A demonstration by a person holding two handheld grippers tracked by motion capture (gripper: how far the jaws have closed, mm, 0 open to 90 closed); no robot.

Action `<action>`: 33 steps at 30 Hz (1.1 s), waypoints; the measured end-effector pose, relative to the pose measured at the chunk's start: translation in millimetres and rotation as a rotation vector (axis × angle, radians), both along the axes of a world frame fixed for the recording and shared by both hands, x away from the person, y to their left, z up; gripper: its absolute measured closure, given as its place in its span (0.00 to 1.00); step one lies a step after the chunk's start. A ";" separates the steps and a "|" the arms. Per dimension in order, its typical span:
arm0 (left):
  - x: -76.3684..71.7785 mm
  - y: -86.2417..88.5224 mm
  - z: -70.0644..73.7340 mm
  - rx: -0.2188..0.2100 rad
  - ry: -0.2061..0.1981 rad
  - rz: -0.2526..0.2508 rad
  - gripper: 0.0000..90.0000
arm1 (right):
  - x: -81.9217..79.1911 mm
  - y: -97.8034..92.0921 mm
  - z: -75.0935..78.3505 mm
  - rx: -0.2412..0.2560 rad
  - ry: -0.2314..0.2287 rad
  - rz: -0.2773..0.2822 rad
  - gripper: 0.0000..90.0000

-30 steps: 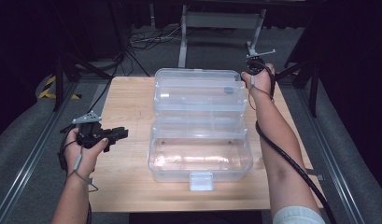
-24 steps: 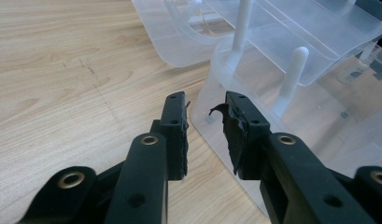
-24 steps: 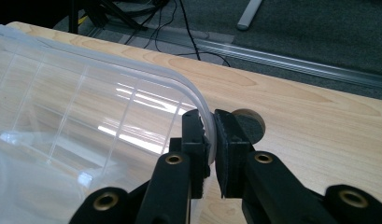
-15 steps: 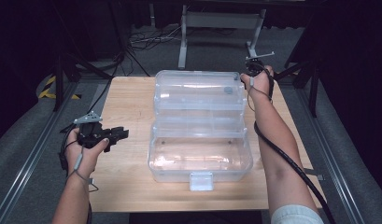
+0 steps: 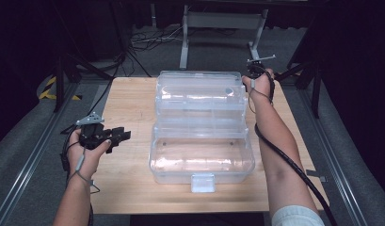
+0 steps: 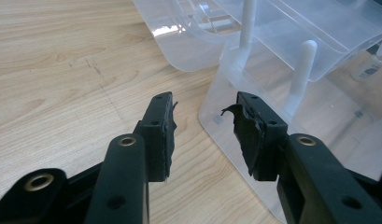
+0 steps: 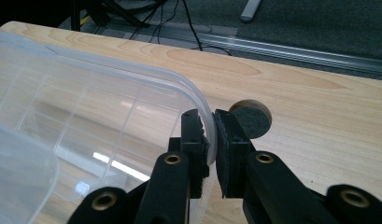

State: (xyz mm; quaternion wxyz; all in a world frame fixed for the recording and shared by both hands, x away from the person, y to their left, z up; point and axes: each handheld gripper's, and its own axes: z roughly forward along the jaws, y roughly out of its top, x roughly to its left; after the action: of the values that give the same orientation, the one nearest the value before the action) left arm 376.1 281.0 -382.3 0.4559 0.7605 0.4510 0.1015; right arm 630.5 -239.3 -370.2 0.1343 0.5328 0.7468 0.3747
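Note:
A clear plastic box (image 5: 202, 157) stands open in the middle of the wooden table, its lid (image 5: 198, 92) swung back toward the far side. My right gripper (image 5: 251, 75) is at the lid's far right corner. In the right gripper view its jaws are shut on the lid's rim (image 7: 203, 112), one pad on each side of the rim. My left gripper (image 5: 122, 135) hovers left of the box, open, its jaws pointing at the box's left end. In the left gripper view the left gripper (image 6: 205, 126) has nothing between its fingers, and the box corner (image 6: 216, 105) lies just ahead.
The wooden table (image 5: 129, 99) has bare wood left and right of the box. A round cable hole (image 7: 251, 119) lies in the tabletop just beyond the right jaws. Metal rails, cables and a stand lie on the floor around the table.
The right hand has lowered slightly with the lid's edge. The left gripper has stayed where it was.

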 end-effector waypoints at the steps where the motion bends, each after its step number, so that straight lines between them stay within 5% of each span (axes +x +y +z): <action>1: 0.0 0.0 0.0 0.000 0.000 0.000 0.64 | 0.0 0.0 0.0 0.000 0.000 0.000 0.93; 7: 0.8 -1.4 -1.1 0.001 0.005 -0.005 0.64 | 0.5 -0.8 -0.8 0.012 -0.003 0.002 0.92; 13: 1.7 -3.5 0.6 -0.003 -0.001 -0.011 0.64 | -1.8 -8.3 2.6 0.020 -0.017 -0.009 0.78; 33: 11.2 -8.9 1.1 0.000 0.001 -0.028 0.63 | -40.1 -34.9 59.5 0.013 -0.157 0.019 0.69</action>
State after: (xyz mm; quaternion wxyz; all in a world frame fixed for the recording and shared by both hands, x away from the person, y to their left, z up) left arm 387.4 272.0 -381.2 0.4568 0.7669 0.4407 0.0948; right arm 590.4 -274.2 -310.7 0.1855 0.4956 0.7366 0.4212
